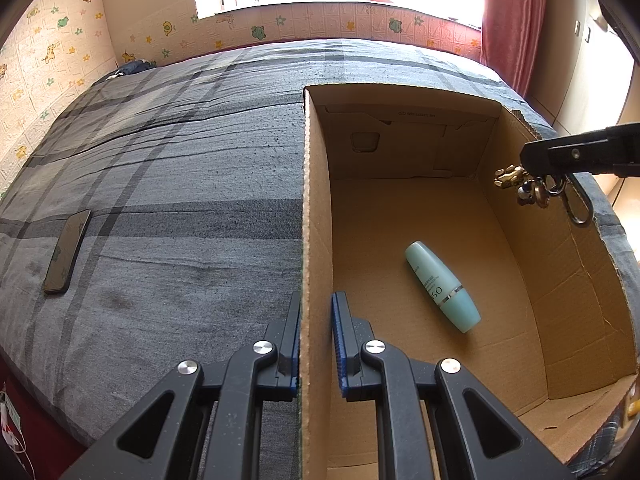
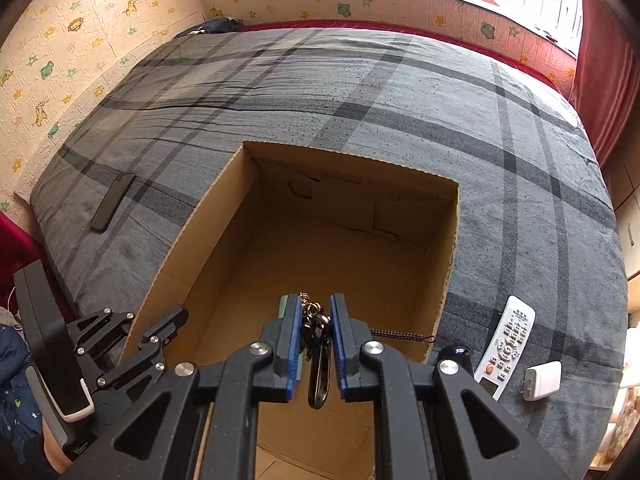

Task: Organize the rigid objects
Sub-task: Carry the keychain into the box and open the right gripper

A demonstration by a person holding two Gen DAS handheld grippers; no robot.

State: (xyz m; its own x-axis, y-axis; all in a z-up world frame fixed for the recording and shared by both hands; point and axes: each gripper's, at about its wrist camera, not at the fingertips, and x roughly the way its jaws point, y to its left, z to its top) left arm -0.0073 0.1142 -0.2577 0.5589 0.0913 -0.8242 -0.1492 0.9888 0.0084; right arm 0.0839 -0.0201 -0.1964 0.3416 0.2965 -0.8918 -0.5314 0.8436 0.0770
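In the left wrist view, the left gripper (image 1: 316, 336) is clamped on the left wall of an open cardboard box (image 1: 316, 208) that sits on a bed with a grey plaid cover (image 1: 180, 152), one blue pad outside the wall and one inside. A pale green bottle (image 1: 442, 286) lies on its side on the box floor, toward the near middle. A dark phone (image 1: 67, 252) lies flat on the cover, well to the left of the box. At the right edge the right gripper (image 1: 532, 160) reaches over the box's right wall with a bunch of keys (image 1: 532, 188) hanging from its tip. In the right wrist view, the right gripper (image 2: 315, 340) is closed on the bunch of keys (image 2: 316, 344) above the open box (image 2: 192, 240), a carabiner dangling below the pads. On the cover right of the box lie a white remote (image 2: 506, 346) and, beside it, a white charger (image 2: 542, 380). The left gripper (image 2: 160, 340) grips the box's left wall.
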